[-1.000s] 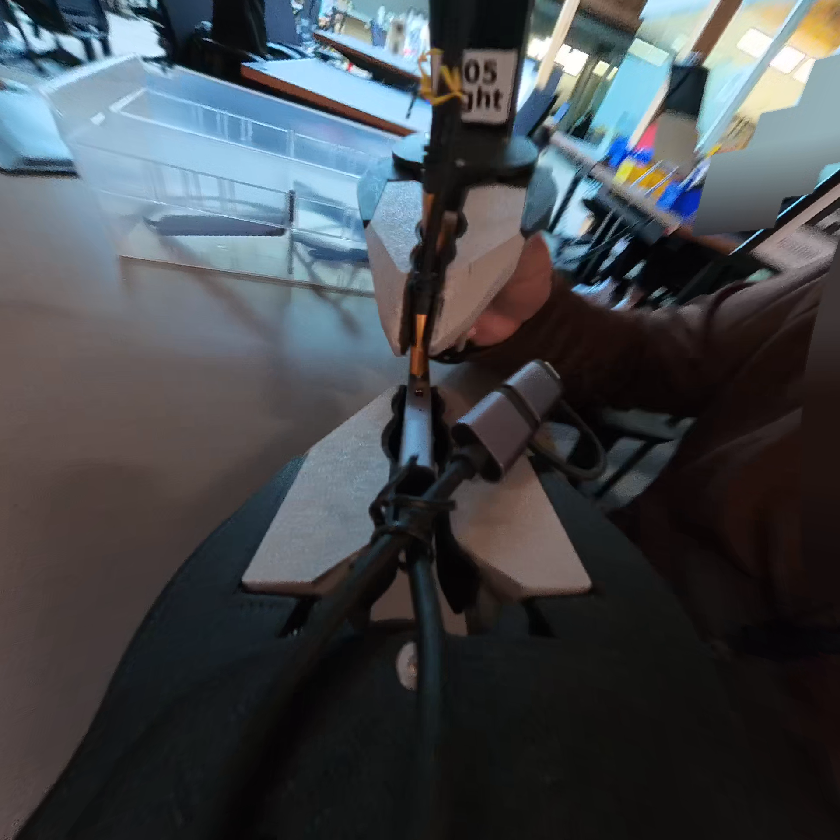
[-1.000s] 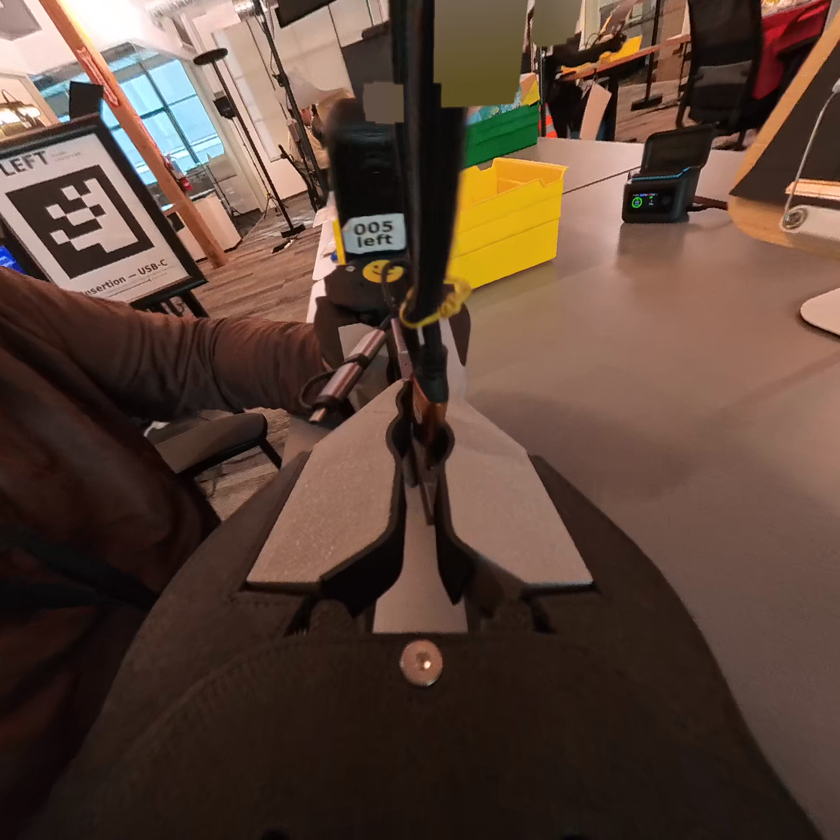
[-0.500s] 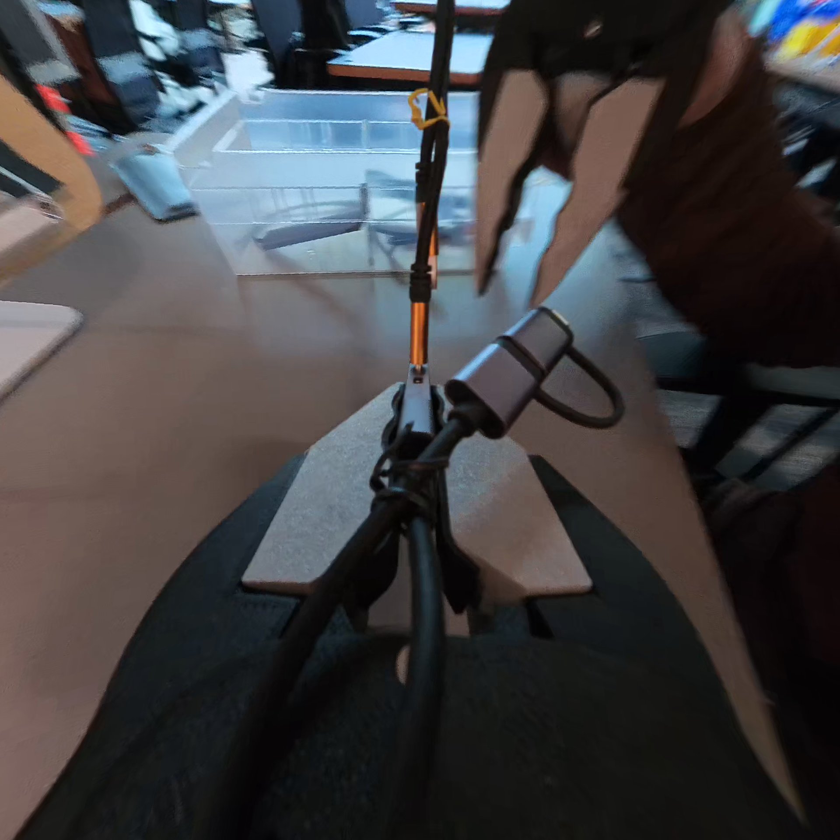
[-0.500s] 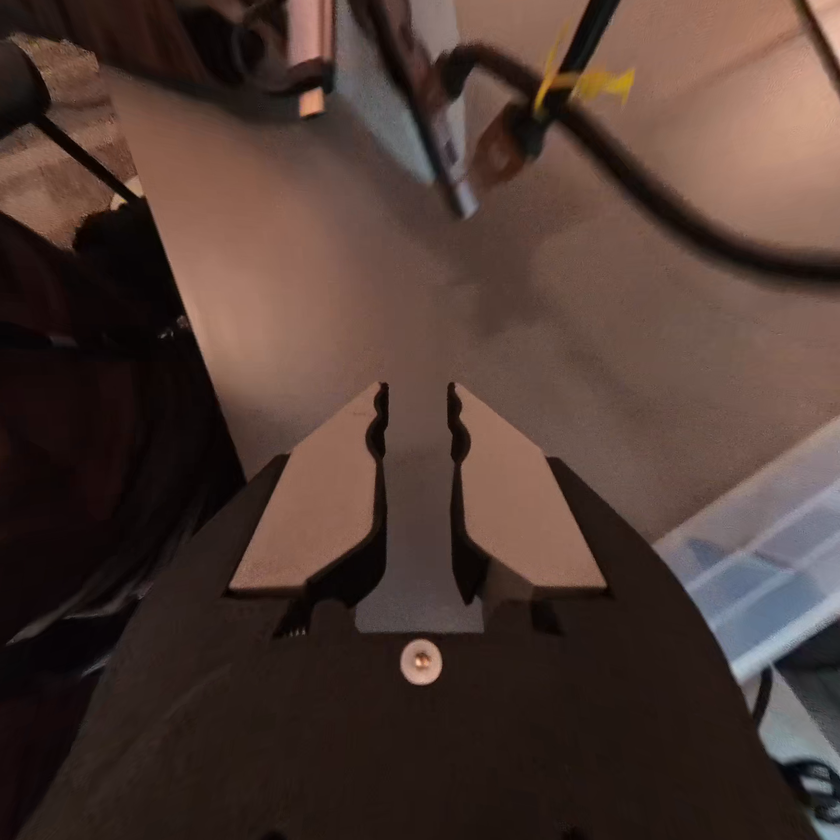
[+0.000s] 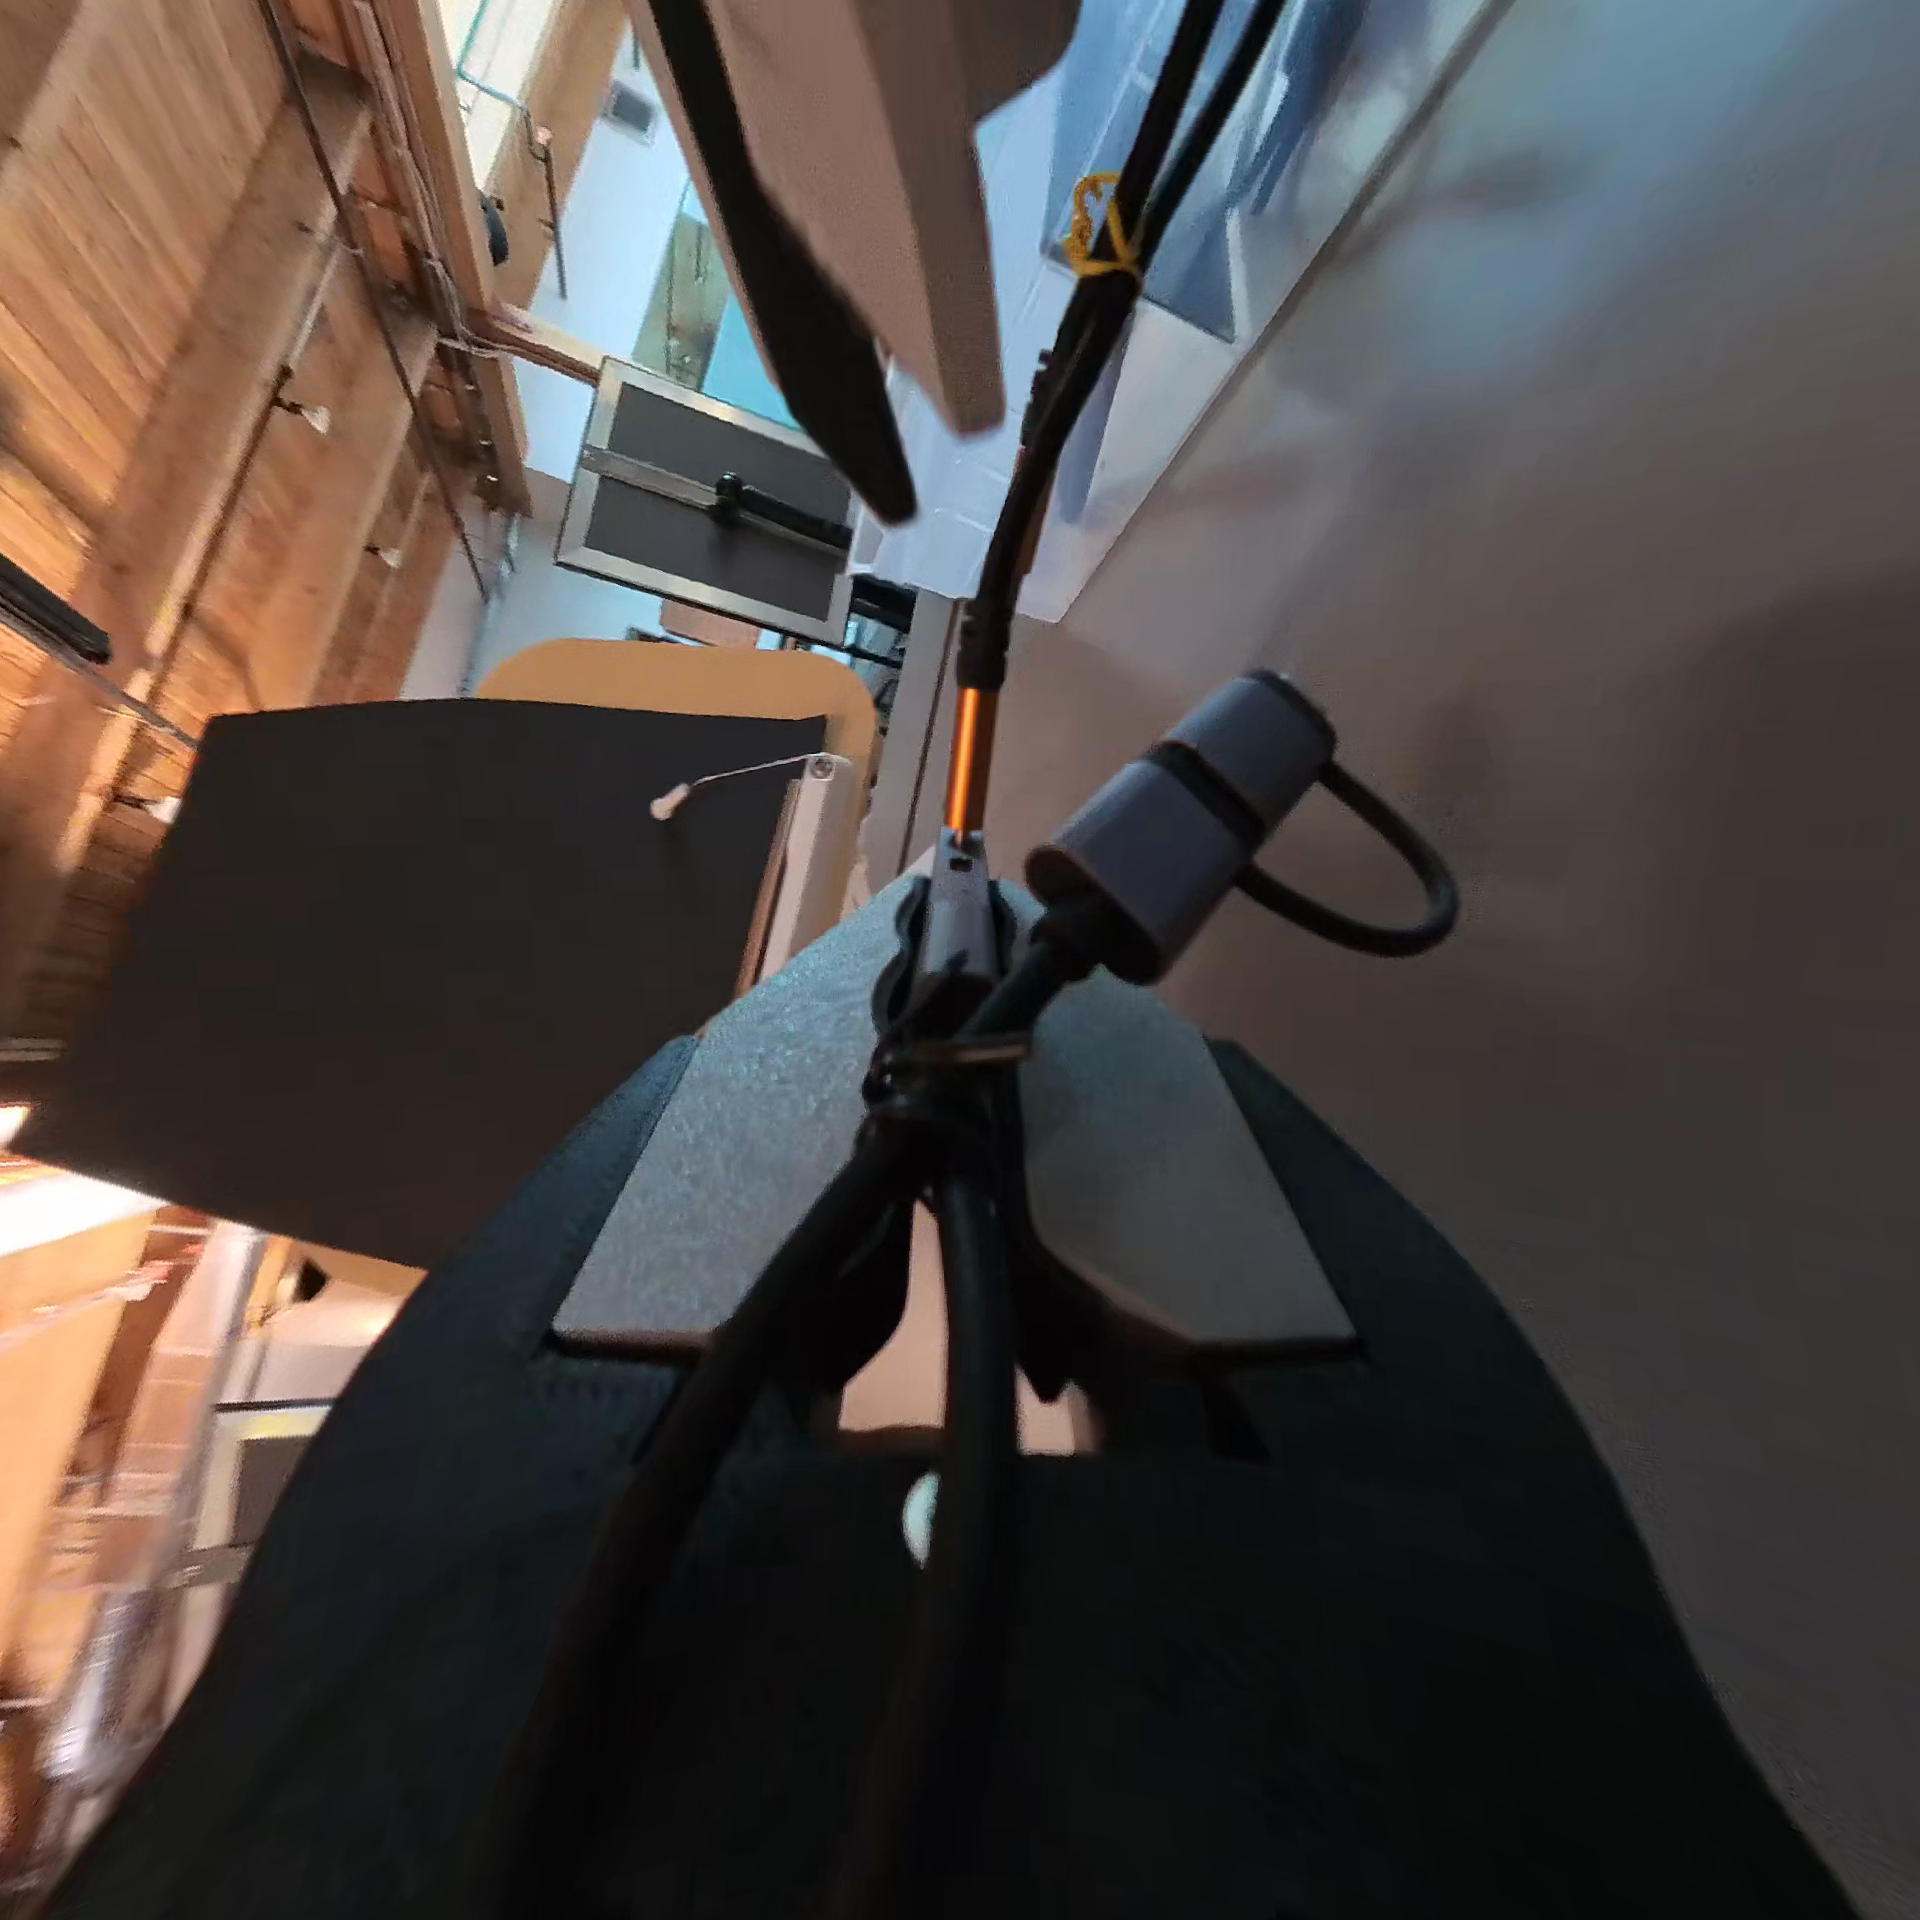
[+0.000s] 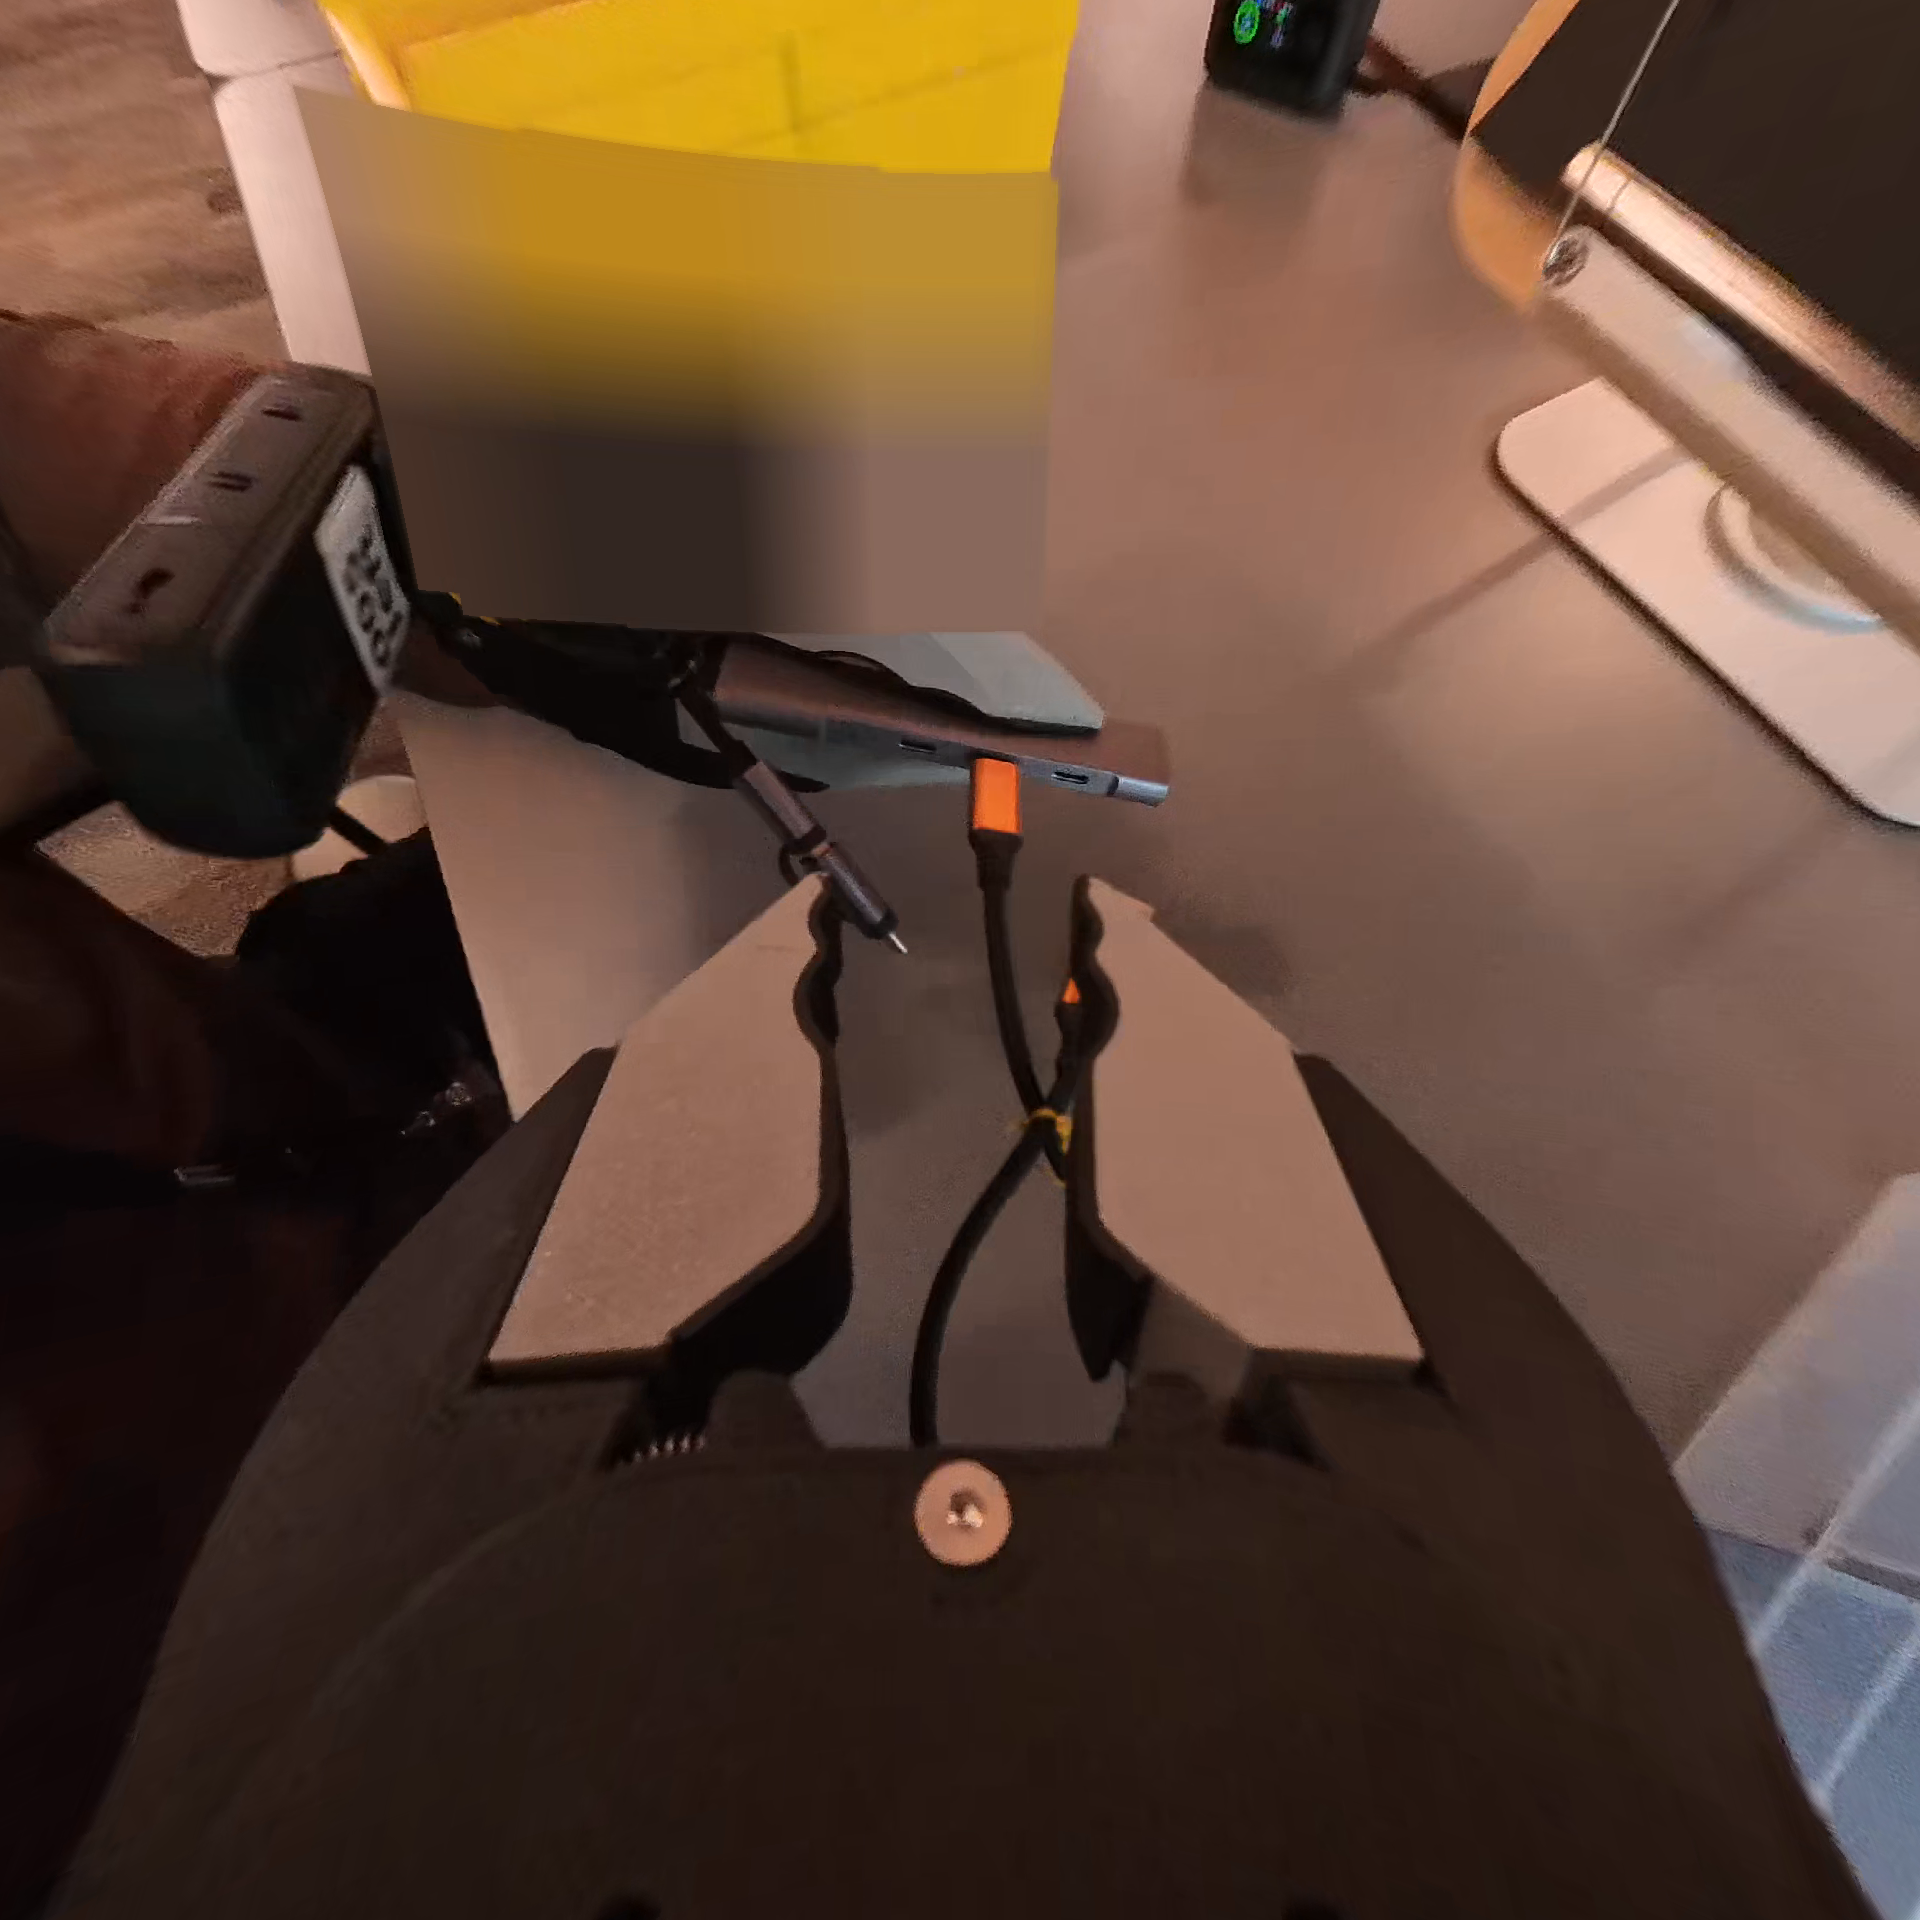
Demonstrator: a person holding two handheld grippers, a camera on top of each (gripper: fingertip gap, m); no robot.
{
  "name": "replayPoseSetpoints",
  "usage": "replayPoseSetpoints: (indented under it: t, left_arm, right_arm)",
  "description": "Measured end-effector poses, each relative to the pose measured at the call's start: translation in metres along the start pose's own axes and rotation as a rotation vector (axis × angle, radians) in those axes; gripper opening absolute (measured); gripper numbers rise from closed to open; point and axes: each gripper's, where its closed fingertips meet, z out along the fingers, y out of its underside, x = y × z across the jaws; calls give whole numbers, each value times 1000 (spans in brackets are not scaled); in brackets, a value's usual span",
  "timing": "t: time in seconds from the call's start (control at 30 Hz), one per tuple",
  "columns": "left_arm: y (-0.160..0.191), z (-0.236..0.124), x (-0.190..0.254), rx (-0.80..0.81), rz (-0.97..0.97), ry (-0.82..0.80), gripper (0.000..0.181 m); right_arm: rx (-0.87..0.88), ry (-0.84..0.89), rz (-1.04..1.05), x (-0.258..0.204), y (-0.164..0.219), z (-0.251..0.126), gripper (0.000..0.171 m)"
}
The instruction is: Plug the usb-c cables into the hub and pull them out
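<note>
The flat grey metal hub (image 6: 935, 732) hangs in the air over the near edge of the smooth grey-brown desk (image 6: 1351, 675), clamped edge-on in the left gripper (image 5: 961, 935). One orange-collared black usb-c cable (image 6: 994, 795) sits plugged into the hub's lower edge, with empty slots either side. A second orange plug (image 6: 1068, 992) shows beside the right finger, tied to the first cable by a yellow twist tie (image 6: 1044, 1127). The hub's own short grey lead (image 6: 831, 873) dangles free. A second ago the right gripper (image 6: 951, 914) pinched the cable; now its matte, grainy grey fingers (image 6: 707, 1143) stand spread apart, holding nothing. This insertion looks finished; pulling out probably comes next.
</note>
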Motion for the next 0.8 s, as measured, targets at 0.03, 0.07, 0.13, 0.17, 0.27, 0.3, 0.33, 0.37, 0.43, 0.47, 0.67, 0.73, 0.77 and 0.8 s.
replayPoseSetpoints:
  t: [0.03, 0.07, 0.13, 0.17, 0.27, 0.3, 0.33, 0.37, 0.43, 0.47, 0.67, 0.73, 0.77, 0.8]
  left_arm:
    - [-1, 0, 0, -4, 29, -12, 7]
    - [-2, 0, 1, -5, 57, -23, 7]
    - [-3, 0, 0, -10, 105, -47, 7]
    - [-4, 0, 0, -13, 121, -53, 7]
    - [-2, 1, 1, -20, 132, -56, 7]
    - [-1, 1, 0, -27, 137, -62, 7]
    - [1, 1, -1, -33, 143, -67, 7]
    - [2, 1, -1, -40, 148, -68, 7]
    - [6, 2, 1, -69, 162, -62, 7]
    - [8, 3, 3, -86, 174, -59, 6]
    - [23, 8, 22, -169, 183, 19, 5]
    - [25, 8, 24, -194, 191, 25, 4]
    - [25, 8, 27, -205, 205, 33, 4]
    - [26, 9, 30, -223, 226, 37, 5]
  right_arm:
    - [-15, -4, 5, 1, 3, 5, 37]
    - [-27, -2, 10, 3, 6, 10, 32]
    - [-40, -13, 28, 7, 12, 17, 23]
    - [-43, -27, 42, 8, 14, 19, 19]
    - [-23, -84, 68, 7, 16, 24, 3]
    - [-6, -101, 74, 7, 15, 25, 3]
    - [7, -107, 79, 8, 14, 26, 3]
    - [12, -111, 78, 8, 14, 28, 3]
    - [8, -102, 65, 10, 16, 32, 3]
    - [-5, -92, 56, 10, 18, 35, 3]
    - [-74, -58, 35, 16, 34, 54, 2]
    - [-80, -52, 30, 17, 35, 56, 2]
    - [-91, -55, 29, 17, 37, 58, 2]
    - [-111, -60, 28, 17, 40, 60, 2]
